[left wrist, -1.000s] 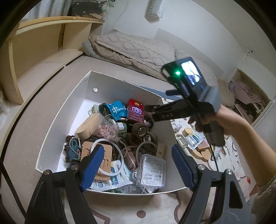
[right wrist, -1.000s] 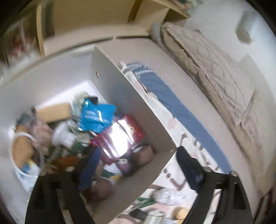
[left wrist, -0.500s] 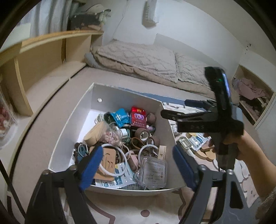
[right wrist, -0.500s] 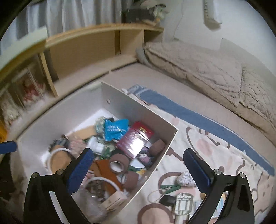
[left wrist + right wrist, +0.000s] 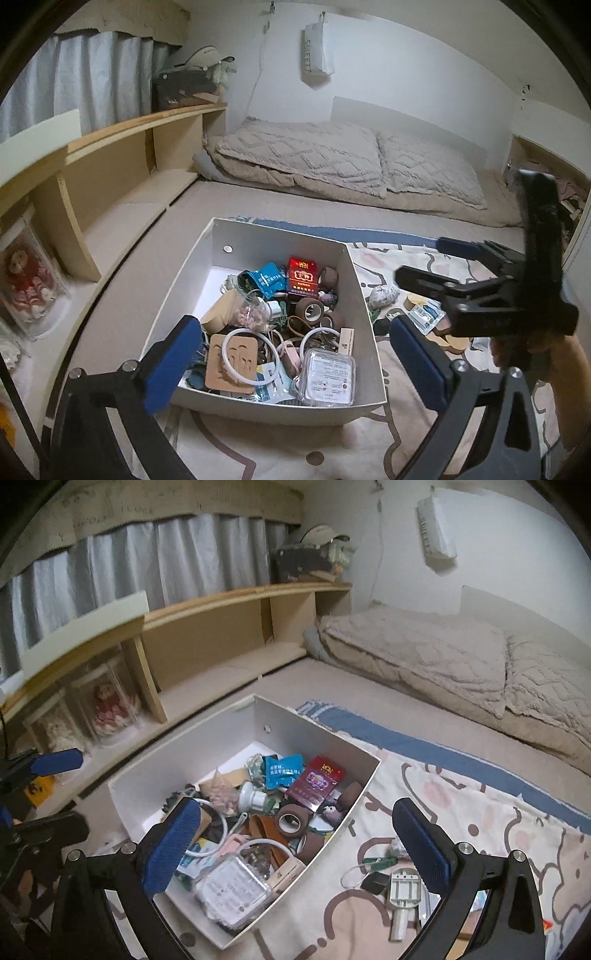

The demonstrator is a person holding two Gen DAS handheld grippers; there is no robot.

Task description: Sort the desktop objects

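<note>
A white box stands on a patterned blanket, full of small things: a red pack, a blue packet, brown tape rolls, a clear plastic case, white rings and a tan card. My left gripper is open and empty, above the box's near side. My right gripper is open and empty, above the box's right edge; it also shows in the left wrist view.
Loose items lie on the blanket right of the box: a green clip, a white plastic part, a crumpled ball, packets. A wooden shelf runs along the left. Beige bedding lies behind.
Both grippers have pulled up and back from the box, so more of the room shows. The right gripper has left the box interior and now hovers to its right. Both stay open.
</note>
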